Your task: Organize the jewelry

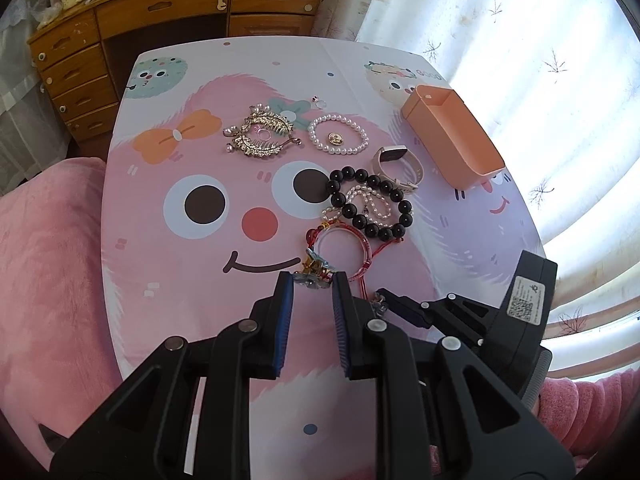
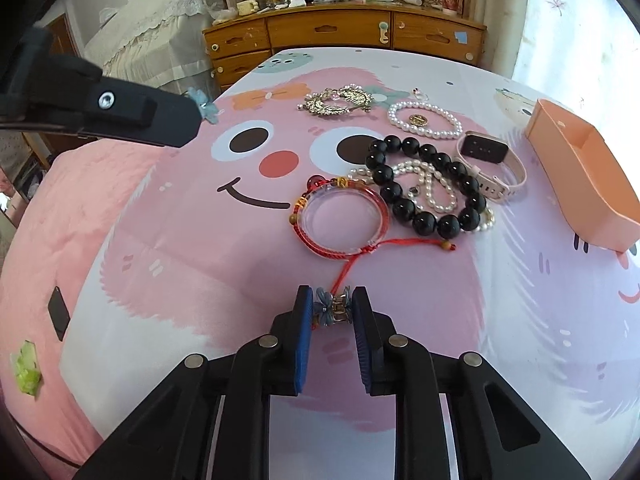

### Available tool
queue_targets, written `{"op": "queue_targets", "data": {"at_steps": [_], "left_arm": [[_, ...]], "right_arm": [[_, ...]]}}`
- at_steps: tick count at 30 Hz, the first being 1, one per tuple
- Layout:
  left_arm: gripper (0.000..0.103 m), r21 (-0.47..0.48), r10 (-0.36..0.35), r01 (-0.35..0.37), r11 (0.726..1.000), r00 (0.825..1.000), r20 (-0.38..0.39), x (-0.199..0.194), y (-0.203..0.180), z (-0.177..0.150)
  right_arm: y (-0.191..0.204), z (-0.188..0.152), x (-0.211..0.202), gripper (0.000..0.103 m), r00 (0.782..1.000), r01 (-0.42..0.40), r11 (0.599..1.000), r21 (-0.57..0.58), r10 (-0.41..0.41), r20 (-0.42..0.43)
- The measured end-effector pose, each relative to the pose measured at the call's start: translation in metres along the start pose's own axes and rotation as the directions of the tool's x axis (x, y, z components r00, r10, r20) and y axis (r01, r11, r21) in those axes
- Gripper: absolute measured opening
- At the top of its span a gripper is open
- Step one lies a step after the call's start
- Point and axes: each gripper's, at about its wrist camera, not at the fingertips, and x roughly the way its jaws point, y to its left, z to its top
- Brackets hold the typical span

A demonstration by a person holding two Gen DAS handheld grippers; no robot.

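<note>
Bedroom corner, bright with daylight.

Table [image 1: 168,320] covered in a cartoon-printed cloth of pink, white and lilac, with big eyes and a smile. Beyond it, a wooden desk [image 2: 332,36] with drawers and a curved front, round pale knobs, a blue sticker on one drawer, top cluttered with small bottles and boxes. On the right, sheer white curtains [image 1: 520,40] printed with small leaf sprigs, glowing strongly from a window behind. On the left, fluffy pink bedding [image 1: 44,248], rumpled. Farther back in the right wrist view, white lace cloth [image 2: 160,28] draped over furniture. Small green scrap [image 2: 27,368] lying on the pink bedding.
</note>
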Motion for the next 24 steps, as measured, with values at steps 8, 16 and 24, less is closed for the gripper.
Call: {"op": "queue_targets", "data": {"at_steps": [8,16,24], "left_arm": [[0.017,0.026,-0.028,0.028,0.999,1.0,0.012,-0.001,-0.017,0.01],[0.017,0.094,-0.091,0.087,0.992,0.995,0.04,0.003,-0.078,0.039],[0.017,0.13,-0.132,0.12,0.984,0.988,0.082,0.015,-0.163,0.078]], "right_arm": [[-0.023,0.0,-0.032,0.019,0.999,-0.042,0.999,0.025,0.041,0.029],[-0.088,0.016,-0.094,0.019,0.995,-0.024,0.994,0.109,0.013,0.094],[-0.189,0.042,-0.153,0.019,0.991,-0.004,0.982,0.188,-0.021,0.131]]}}
